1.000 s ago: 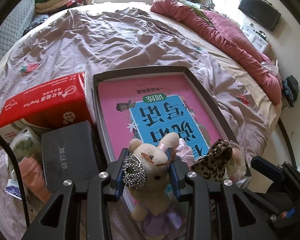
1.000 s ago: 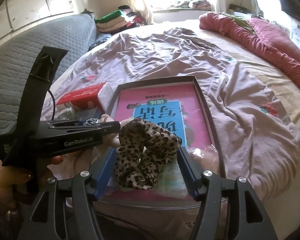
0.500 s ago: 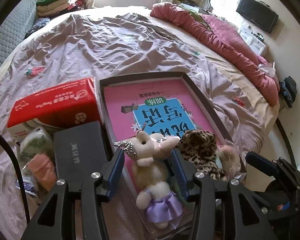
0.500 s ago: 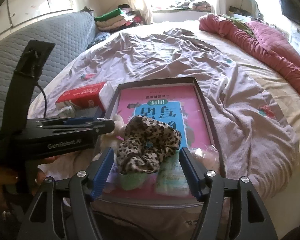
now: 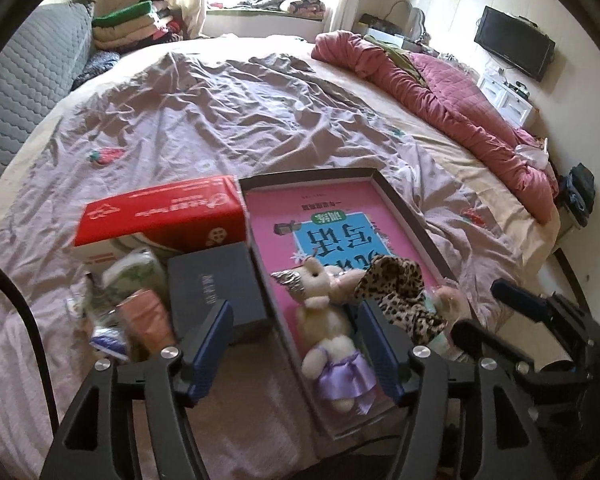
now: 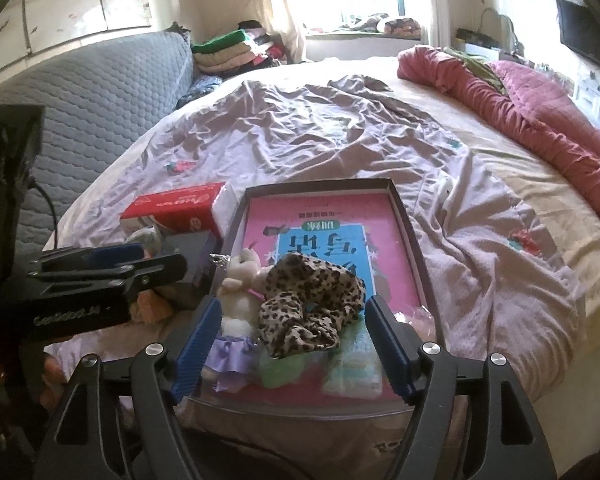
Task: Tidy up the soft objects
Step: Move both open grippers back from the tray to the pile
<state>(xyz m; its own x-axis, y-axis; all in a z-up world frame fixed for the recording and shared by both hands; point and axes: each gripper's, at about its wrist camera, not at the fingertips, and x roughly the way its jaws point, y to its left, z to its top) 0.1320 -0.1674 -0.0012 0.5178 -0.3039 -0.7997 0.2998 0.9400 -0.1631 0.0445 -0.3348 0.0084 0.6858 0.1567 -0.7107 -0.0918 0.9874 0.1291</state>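
Note:
A dark shallow box (image 5: 404, 204) (image 6: 404, 216) lies on the bed with a pink book (image 5: 316, 216) (image 6: 324, 224) in it. A small plush bunny in a purple skirt (image 5: 328, 320) (image 6: 240, 280) lies at its near end, beside a leopard-print scrunchie (image 5: 400, 296) (image 6: 308, 304). My left gripper (image 5: 296, 344) is open and empty, pulled back just short of the bunny. My right gripper (image 6: 292, 344) is open and empty, with the scrunchie lying just beyond its fingers. A green soft item (image 6: 280, 368) and a pale packet (image 6: 352, 364) lie under the scrunchie.
Left of the box are a red tissue pack (image 5: 160, 216) (image 6: 176, 208), a dark blue case (image 5: 216, 284), and small soft packets (image 5: 140, 312). A rolled pink quilt (image 5: 440, 92) (image 6: 520, 108) lies at the right. Folded clothes (image 5: 136, 24) are stacked far back.
My left gripper opened, let the bunny go into the box and drew back. My right gripper let the scrunchie settle beside the bunny and drew back slightly.

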